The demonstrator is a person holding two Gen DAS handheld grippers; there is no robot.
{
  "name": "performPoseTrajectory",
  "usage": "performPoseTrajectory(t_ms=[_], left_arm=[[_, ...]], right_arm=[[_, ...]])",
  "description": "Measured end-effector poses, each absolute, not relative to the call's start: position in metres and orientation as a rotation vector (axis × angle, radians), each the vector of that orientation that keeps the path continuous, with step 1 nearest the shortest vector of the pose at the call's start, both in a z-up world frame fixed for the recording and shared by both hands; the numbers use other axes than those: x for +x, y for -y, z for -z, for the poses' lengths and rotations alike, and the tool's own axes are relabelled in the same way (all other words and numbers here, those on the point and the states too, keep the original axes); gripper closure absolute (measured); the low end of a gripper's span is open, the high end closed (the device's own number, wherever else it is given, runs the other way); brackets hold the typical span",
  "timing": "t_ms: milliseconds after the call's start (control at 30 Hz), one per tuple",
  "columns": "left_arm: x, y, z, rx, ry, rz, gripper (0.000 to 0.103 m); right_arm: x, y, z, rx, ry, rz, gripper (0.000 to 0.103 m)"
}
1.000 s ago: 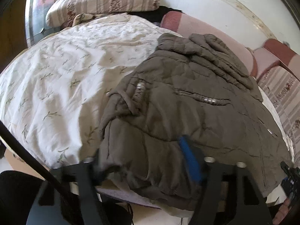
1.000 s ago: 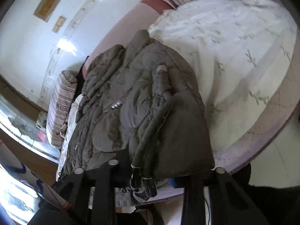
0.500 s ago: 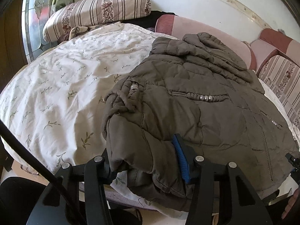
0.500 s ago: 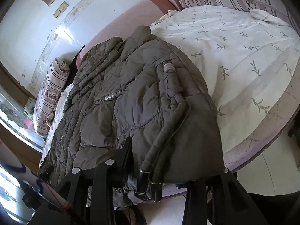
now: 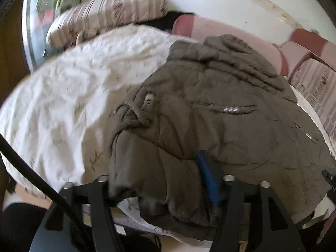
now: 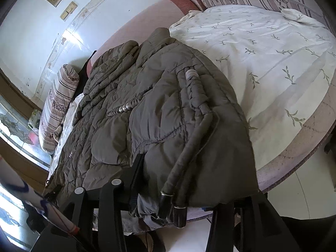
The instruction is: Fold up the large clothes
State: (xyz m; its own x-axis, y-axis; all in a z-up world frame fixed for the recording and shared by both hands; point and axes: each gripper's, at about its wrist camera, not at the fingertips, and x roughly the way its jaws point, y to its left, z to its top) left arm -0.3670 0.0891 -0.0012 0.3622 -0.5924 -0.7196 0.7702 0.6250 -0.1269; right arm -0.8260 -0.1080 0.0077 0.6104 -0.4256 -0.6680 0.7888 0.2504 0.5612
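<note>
Both grippers at the jacket's near edge

Left gripper (image 5: 159, 180) and right gripper (image 6: 178, 180) each pinch the brown jacket (image 5: 220, 126) on the bedsheet (image 5: 63, 105).

Olive quilted jacket (image 5: 220, 126), folded, lying crumpled on bed edge

The left claw (image 5: 159, 180) gripped the near hem of the brown jacket (image 5: 220, 117), fabric bunched between its fingers, blue pad (image 5: 206, 180) pressed in. The jacket lay on the white leafy bedspread (image 5: 63, 105), striped pillow (image 5: 109, 16) beyond, blurred.
</note>
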Motion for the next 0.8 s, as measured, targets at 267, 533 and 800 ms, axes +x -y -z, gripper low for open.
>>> performPoseTrajectory(t_ms=[267, 533, 800], left_arm=[[-0.379, -0.089, -0.004, 0.275, -0.749, 0.930, 0.065], [-0.386, -0.091, -0.019, 0.295, -0.698, 0.943, 0.075], [-0.389, -0.093, -0.031, 0.296, -0.672, 0.947, 0.076]], right_arm=[[-0.828, 0.106, -0.014, 0.989, -0.399, 0.859, 0.074], [-0.826, 0.100, -0.037, 0.881, -0.373, 0.861, 0.081], [-0.831, 0.096, -0.051, 0.833, -0.348, 0.850, 0.084]])
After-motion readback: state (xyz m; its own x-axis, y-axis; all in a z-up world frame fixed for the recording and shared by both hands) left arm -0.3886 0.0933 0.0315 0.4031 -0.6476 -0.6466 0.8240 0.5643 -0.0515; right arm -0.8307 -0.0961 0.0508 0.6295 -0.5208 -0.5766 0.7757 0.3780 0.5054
